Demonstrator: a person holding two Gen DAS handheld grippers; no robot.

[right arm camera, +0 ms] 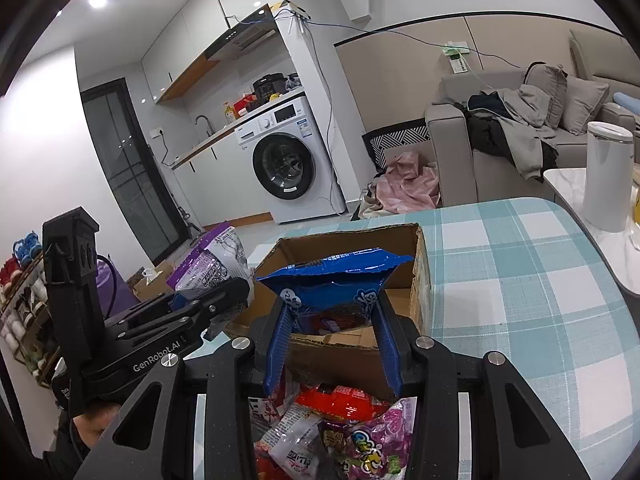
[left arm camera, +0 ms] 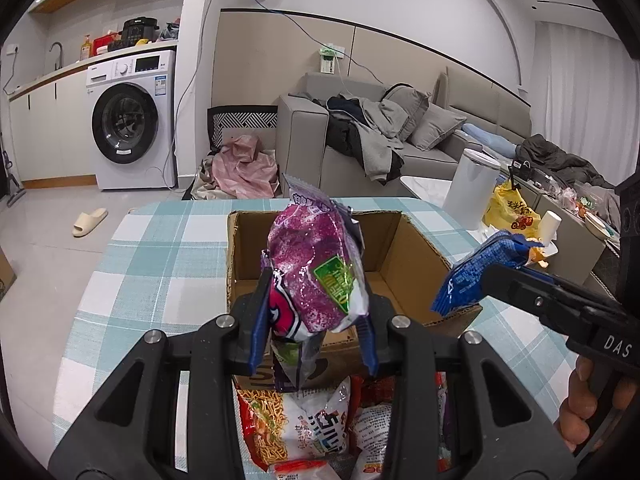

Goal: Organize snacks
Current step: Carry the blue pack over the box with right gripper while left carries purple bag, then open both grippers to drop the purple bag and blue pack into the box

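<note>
My left gripper (left arm camera: 314,284) is shut on a purple snack packet (left arm camera: 316,264), held upright over the near edge of an open cardboard box (left arm camera: 404,248). To its right, my right gripper (left arm camera: 494,278) is shut on a blue snack packet (left arm camera: 476,268) at the box's right wall. In the right wrist view the right gripper (right arm camera: 332,308) pinches the blue packet (right arm camera: 336,280) in front of the box (right arm camera: 420,264). The left gripper (right arm camera: 208,300) with the purple packet (right arm camera: 212,264) is to its left. A pile of loose snack packets (left arm camera: 304,420) (right arm camera: 332,432) lies under both grippers.
The box stands on a table with a teal checked cloth (left arm camera: 160,260) (right arm camera: 520,280). A white canister (left arm camera: 472,184) (right arm camera: 608,172) and a yellow bag (left arm camera: 508,208) sit on a side table to the right. A person's hand (left arm camera: 580,400) holds the right gripper's handle.
</note>
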